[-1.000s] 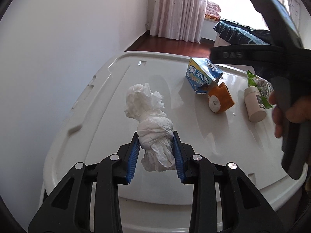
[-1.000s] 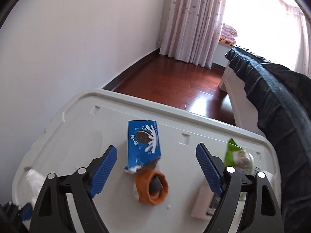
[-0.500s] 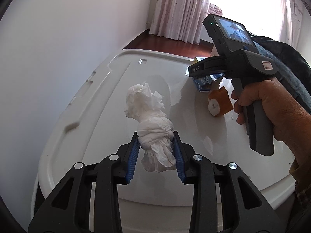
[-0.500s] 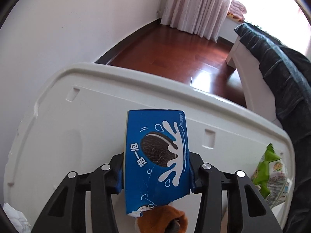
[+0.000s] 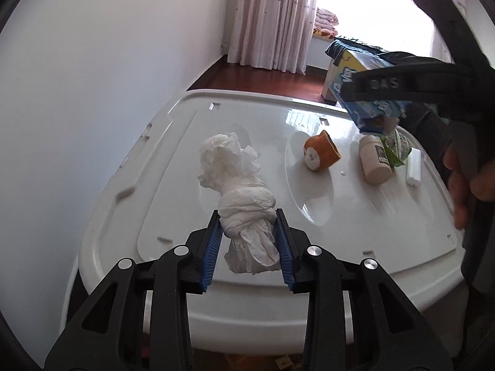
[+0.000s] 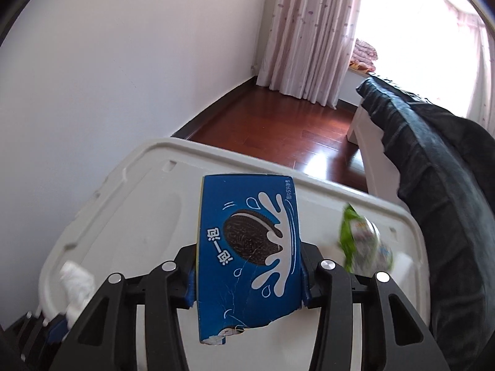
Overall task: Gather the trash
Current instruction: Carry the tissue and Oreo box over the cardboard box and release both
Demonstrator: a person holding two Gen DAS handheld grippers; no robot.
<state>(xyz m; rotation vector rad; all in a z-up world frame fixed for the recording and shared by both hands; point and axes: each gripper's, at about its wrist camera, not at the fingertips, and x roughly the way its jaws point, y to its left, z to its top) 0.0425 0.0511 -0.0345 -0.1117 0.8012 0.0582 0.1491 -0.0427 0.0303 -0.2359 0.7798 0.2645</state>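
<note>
My left gripper [image 5: 248, 241] is shut on a crumpled white tissue wad [image 5: 238, 179] and holds it over the near part of a white plastic lid [image 5: 173, 160]. My right gripper [image 6: 249, 273] is shut on a blue cookie box [image 6: 249, 247] and holds it above the lid; the box also shows in the left wrist view [image 5: 362, 92], raised at the upper right. On the lid lie an orange paper cup [image 5: 320, 151] on its side, a white pill bottle [image 5: 374, 160], a green snack wrapper [image 5: 396, 150] and a small white tube [image 5: 414, 167].
The lid [image 6: 148, 204] covers a white storage bin beside a white wall [image 5: 108, 61]. Beyond are a dark wood floor [image 6: 278, 130], curtains [image 6: 312, 31] and a bed with a dark cover [image 6: 433, 154]. The tissue wad [image 6: 75, 281] shows at the right wrist view's lower left.
My right gripper closed on the blue cookie box and has lifted it off the lid, up and to the right. My left gripper still holds the tissue wad, slightly raised.
</note>
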